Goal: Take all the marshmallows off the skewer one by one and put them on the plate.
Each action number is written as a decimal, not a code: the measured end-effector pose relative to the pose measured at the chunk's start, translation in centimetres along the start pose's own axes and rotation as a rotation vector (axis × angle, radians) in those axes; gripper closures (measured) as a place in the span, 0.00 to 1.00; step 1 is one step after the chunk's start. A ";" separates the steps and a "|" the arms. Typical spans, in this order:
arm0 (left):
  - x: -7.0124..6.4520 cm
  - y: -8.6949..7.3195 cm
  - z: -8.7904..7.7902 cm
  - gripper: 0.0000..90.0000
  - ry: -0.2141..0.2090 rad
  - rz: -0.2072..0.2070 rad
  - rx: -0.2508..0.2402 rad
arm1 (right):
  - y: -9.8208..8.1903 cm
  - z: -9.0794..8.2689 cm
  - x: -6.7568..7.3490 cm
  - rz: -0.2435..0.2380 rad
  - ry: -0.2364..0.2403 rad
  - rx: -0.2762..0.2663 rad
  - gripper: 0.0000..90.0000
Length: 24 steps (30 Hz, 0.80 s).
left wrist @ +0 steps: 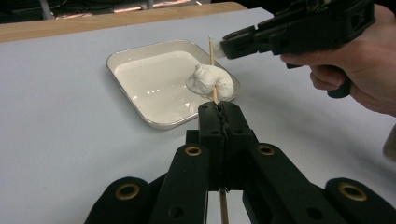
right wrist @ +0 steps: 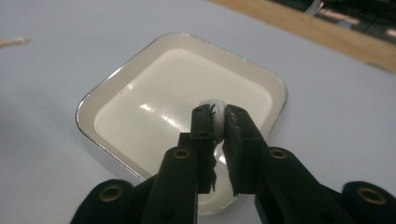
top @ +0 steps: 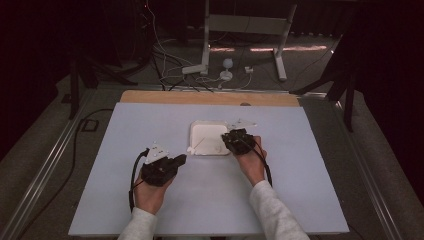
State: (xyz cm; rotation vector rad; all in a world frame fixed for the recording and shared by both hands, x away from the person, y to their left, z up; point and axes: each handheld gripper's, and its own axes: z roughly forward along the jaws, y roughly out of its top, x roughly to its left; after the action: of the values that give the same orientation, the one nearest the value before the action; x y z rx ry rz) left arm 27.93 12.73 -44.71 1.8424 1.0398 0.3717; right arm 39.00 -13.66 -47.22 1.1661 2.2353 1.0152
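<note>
A white square dish [top: 192, 131] sits mid-table. My left gripper [top: 184, 158] lies just left of it, shut on a thin wooden skewer [left wrist: 212, 53] that slants up over the dish's near rim [left wrist: 149, 45]. A soft white lump [left wrist: 210, 80] is threaded on the skewer just beyond the jaws [left wrist: 219, 106]. My right gripper [top: 225, 137] reaches in from the dish's right side, its tip [left wrist: 224, 46] close to the skewer's upper end. In the right gripper view its jaws [right wrist: 215, 112] pinch a small white piece [right wrist: 215, 103] above the dish [right wrist: 81, 114].
The pale blue table top [top: 210, 200] has free room all around the dish. A wooden strip [top: 210, 97] runs along the far edge. Beyond it, metal stand legs [top: 280, 55] and loose cables [top: 170, 75] lie on the floor.
</note>
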 end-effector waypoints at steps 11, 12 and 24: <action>0.5 -0.2 0.1 1.00 0.015 -0.020 -0.009 | -0.1 -0.1 0.2 0.023 0.029 0.009 0.46; 0.5 -0.2 0.1 1.00 0.016 -0.021 -0.011 | 0.0 -0.5 0.5 0.025 0.052 -0.007 0.45; 0.4 -0.2 0.2 1.00 0.021 -0.021 -0.016 | 0.7 -4.3 6.0 -0.103 0.236 -0.144 0.47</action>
State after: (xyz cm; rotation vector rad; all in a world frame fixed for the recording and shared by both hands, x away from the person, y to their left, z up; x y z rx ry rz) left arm 28.15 12.96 -45.06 1.8151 1.0667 0.3862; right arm 33.19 -10.20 -44.12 0.9007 2.3263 1.3052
